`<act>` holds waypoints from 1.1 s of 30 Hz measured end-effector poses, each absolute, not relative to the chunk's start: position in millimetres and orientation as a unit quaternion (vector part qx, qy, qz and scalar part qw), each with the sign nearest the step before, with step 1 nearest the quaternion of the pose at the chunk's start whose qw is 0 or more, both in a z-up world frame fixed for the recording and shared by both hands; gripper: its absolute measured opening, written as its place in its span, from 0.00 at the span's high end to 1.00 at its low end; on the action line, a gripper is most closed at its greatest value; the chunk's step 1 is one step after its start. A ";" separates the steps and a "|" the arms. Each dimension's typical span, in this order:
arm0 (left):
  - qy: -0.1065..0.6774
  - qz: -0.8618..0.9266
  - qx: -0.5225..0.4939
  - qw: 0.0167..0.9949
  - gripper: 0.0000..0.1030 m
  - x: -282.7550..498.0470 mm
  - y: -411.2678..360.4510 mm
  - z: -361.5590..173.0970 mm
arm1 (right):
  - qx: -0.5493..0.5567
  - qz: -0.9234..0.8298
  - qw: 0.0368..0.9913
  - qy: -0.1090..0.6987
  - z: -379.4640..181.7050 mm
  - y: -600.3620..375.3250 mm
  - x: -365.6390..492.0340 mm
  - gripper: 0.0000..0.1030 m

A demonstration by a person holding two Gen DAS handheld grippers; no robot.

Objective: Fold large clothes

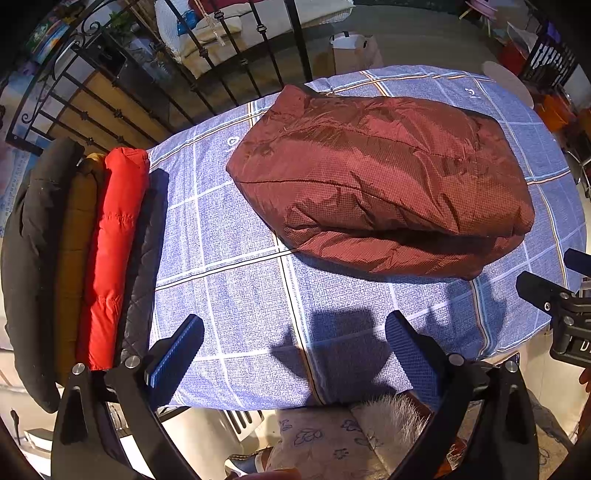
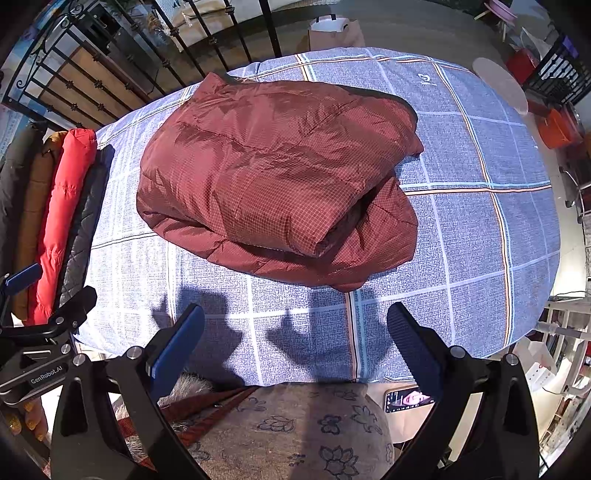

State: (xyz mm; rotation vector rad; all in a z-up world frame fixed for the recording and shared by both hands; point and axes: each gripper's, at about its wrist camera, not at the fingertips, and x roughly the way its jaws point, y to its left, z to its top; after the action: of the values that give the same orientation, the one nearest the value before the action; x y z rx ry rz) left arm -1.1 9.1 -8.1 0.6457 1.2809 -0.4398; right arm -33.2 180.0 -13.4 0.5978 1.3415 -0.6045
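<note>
A wide band of bare blue checked sheet (image 1: 258, 325) is left open across the lower middle of both views, between the open fingers and the folded maroon jacket (image 1: 376, 177), which fills the centre. At the left edge, passage is blocked by a row of folded garments (image 1: 110, 251), and the upper left is closed by a black iron railing (image 2: 110, 74). More bare sheet is seen right of the jacket in the right wrist view.

A table covered by a blue checked cloth (image 1: 236, 295) is lit strongly from the near side, so hard shadows are cast on it. Behind it a black wrought-iron railing (image 2: 110, 74) is seen, with wooden panelling beyond. A greyish floor (image 1: 424, 40) and a paper bag (image 2: 334, 33) are visible farther back.
</note>
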 end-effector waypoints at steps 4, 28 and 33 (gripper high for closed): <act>0.583 -0.200 0.293 0.731 0.06 -1.2 9.6 -8.4 | 0.270 -0.272 0.700 0.603 -15.6 180.8 -34.4 0.05; 0.585 -0.199 0.294 0.729 0.06 -3.4 6.3 -12.7 | 0.274 -0.270 0.698 0.604 -18.3 180.4 -36.6 0.05; 0.586 -0.199 0.292 0.729 0.06 -4.0 5.5 -13.4 | 0.288 -0.259 0.702 0.598 -18.3 176.3 -36.2 0.05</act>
State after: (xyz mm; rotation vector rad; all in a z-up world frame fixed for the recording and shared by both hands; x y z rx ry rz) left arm -4.0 5.5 -13.4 0.6441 1.2907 -0.4391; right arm -36.2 176.3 -18.3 0.6402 1.3317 -0.5776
